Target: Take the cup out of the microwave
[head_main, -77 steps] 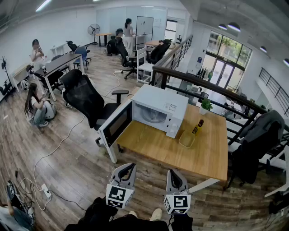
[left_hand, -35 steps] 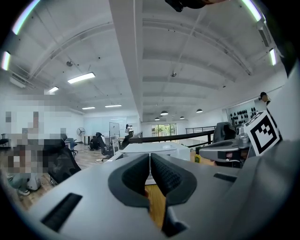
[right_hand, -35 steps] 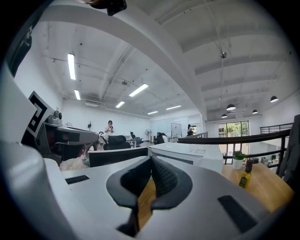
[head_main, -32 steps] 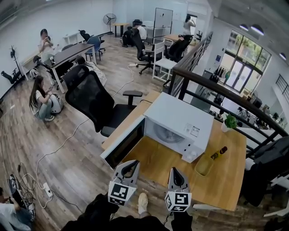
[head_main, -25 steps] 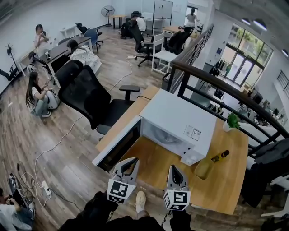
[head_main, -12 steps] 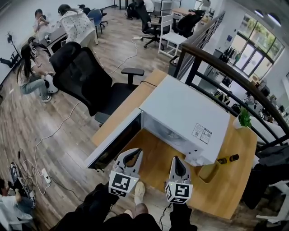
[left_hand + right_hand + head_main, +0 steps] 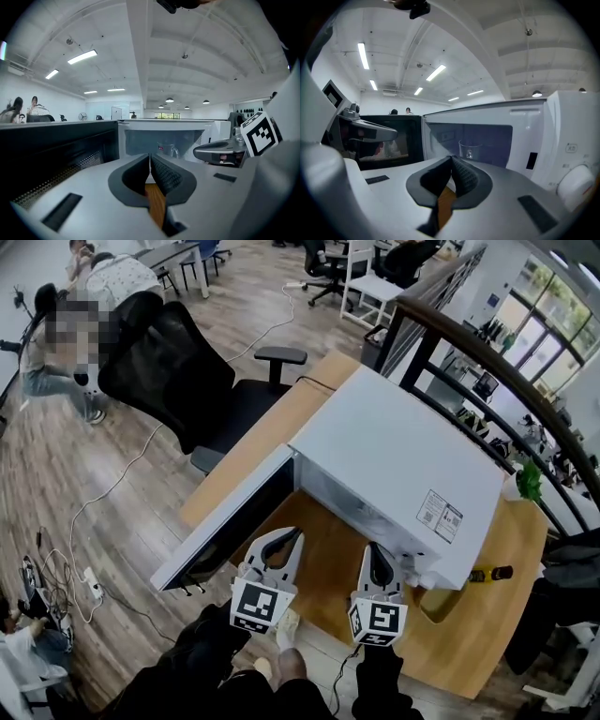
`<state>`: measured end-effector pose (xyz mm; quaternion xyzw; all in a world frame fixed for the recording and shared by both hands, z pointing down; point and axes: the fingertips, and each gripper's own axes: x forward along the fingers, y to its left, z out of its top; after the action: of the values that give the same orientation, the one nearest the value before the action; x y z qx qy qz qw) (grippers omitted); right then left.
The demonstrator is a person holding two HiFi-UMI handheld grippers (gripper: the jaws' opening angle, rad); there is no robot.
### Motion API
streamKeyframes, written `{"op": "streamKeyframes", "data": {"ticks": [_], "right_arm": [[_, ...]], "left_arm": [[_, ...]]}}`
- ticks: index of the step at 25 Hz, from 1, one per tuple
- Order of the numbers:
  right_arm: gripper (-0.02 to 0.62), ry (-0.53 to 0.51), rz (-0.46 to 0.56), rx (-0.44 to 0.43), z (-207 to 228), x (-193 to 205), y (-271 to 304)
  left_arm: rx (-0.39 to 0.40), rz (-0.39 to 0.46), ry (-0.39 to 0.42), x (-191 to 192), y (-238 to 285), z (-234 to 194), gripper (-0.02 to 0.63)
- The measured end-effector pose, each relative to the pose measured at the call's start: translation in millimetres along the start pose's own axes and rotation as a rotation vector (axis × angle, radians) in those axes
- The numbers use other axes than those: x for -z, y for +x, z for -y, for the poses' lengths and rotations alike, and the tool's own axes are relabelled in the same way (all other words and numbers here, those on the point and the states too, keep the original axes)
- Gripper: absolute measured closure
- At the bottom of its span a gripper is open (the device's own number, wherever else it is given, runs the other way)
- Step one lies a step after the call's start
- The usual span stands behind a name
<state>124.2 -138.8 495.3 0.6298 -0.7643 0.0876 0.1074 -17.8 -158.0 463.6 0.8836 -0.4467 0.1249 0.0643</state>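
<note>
Open microwave (image 7: pixel 394 456) on a wooden table (image 7: pixel 319 570), seen from above. Its door (image 7: pixel 228 523) swings out to the left past the table's edge, with a black office chair (image 7: pixel 173 381) beyond it. Right of the oven lie a yellowish dish (image 7: pixel 436 601) and a small bottle (image 7: pixel 492 572); a dark railing (image 7: pixel 469 352) runs behind. The cup (image 7: pixel 469 150), clear glass, stands upright inside the cavity, near its middle. Left gripper (image 7: pixel 284 542) and right gripper (image 7: pixel 378 561) hang side by side before the opening, over the table's near part, both well apart from the cup. Each has its jaws pressed together at the tips, pinching nothing. The way from jaws to cup lies open across the cavity mouth, bounded by the door on the left and the control panel (image 7: pixel 568 157) on the right
</note>
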Motion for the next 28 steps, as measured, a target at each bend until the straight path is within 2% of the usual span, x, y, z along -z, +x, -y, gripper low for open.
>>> {"op": "streamKeyframes", "data": {"ticks": [12, 14, 16, 28], "right_arm": [[0.578, 0.030, 0.001, 0.039, 22, 23, 40], [0.504, 0.052, 0.002, 0.028, 22, 24, 45], [0.498, 0.065, 0.004, 0.025, 22, 25, 49], [0.357, 0.101, -0.004, 0.024, 25, 32, 72]], "left_arm": [[0.002, -0.011, -0.007, 25, 36, -6, 0.575], [0.000, -0.013, -0.010, 26, 39, -8, 0.575], [-0.001, -0.016, -0.010, 28, 42, -8, 0.575], [-0.006, -0.041, -0.033, 42, 51, -14, 0.575]]}}
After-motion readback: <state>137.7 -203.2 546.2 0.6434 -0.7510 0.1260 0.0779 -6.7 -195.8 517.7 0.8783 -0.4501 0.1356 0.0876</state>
